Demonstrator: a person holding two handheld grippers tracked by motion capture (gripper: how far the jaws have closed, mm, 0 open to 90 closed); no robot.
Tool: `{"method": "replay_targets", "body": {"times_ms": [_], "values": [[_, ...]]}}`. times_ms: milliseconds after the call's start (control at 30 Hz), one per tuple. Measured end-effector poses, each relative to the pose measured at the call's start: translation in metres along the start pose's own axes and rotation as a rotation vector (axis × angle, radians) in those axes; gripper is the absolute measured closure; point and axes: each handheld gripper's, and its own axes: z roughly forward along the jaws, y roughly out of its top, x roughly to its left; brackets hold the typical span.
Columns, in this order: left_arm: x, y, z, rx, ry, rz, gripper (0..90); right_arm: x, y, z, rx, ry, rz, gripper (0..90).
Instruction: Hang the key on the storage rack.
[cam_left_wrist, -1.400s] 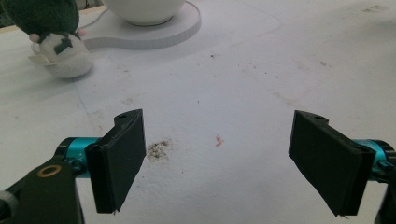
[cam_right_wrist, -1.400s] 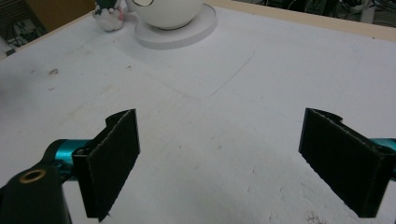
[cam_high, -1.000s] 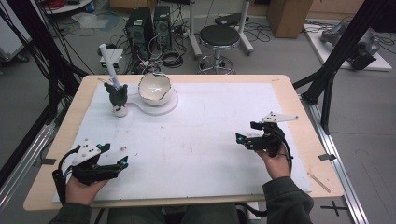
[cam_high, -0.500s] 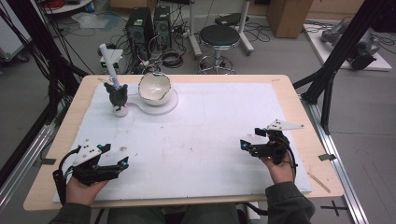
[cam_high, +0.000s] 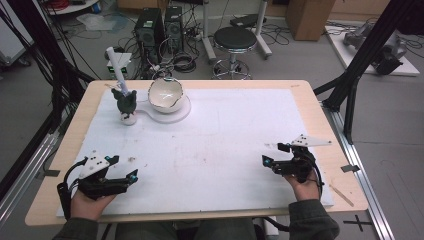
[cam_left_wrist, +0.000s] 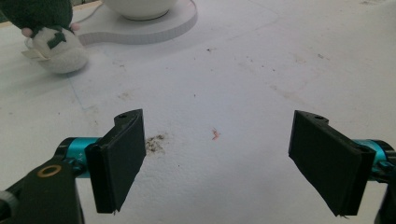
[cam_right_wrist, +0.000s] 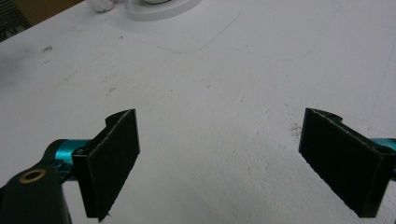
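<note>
Both tongs rest low near the person's edge of the white mat (cam_high: 225, 145) with their jaws spread wide and nothing between them: the left gripper (cam_high: 131, 176) sits at the near left corner, the right gripper (cam_high: 266, 161) at the near right, the two well apart. The things to work on stand far ahead of both. A small plush toy (cam_high: 126, 104) in dark green and white, with a white paper roll (cam_high: 117, 65) rising from it, stands ahead of the left gripper and slightly to its inside, and just beside the toy a white bowl (cam_high: 166, 95) sits on a flat white base (cam_high: 177, 112). In the left gripper view the toy (cam_left_wrist: 51, 42) lies up and to the left of the jaws, the base (cam_left_wrist: 140, 30) straight ahead. The left gripper seems the natural one to reach, since it is closer. A good approach would keep the jaws spread, travel forward low over the mat, and line up on the toy's body rather than the paper roll, which looks light and likely to tip. The bowl's closeness calls for coming in from the open side.
</note>
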Motion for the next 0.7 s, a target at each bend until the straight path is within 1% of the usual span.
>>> {"method": "replay_targets", "body": {"times_ms": [100, 233, 267, 467, 600, 633, 700], "values": [[0.0, 0.0, 0.0, 0.004, 0.0, 0.007, 19.3, 0.0, -0.003, -0.002, 0.003, 0.0, 0.006, 11.6], [0.0, -0.002, 0.001, 0.009, -0.003, 0.003, 19.3, 0.001, -0.007, -0.004, 0.008, 0.004, -0.003, 11.6], [0.0, -0.002, 0.001, 0.011, -0.002, 0.004, 19.3, 0.002, -0.008, -0.005, 0.01, 0.005, 0.002, 11.6], [0.001, -0.004, 0.001, 0.016, -0.004, 0.007, 19.3, 0.002, -0.012, -0.007, 0.006, 0.012, 0.009, 11.6], [0.001, -0.004, 0.002, 0.014, -0.005, 0.008, 19.4, 0.001, -0.012, -0.01, -0.009, 0.008, 0.006, 11.6], [0.002, -0.004, 0.002, 0.016, -0.005, 0.011, 19.4, 0.001, -0.012, -0.011, -0.009, 0.01, 0.016, 11.6], [0.001, -0.003, 0.002, 0.014, -0.004, 0.006, 19.5, 0.001, -0.012, -0.012, -0.01, 0.008, 0.017, 11.6]]}}
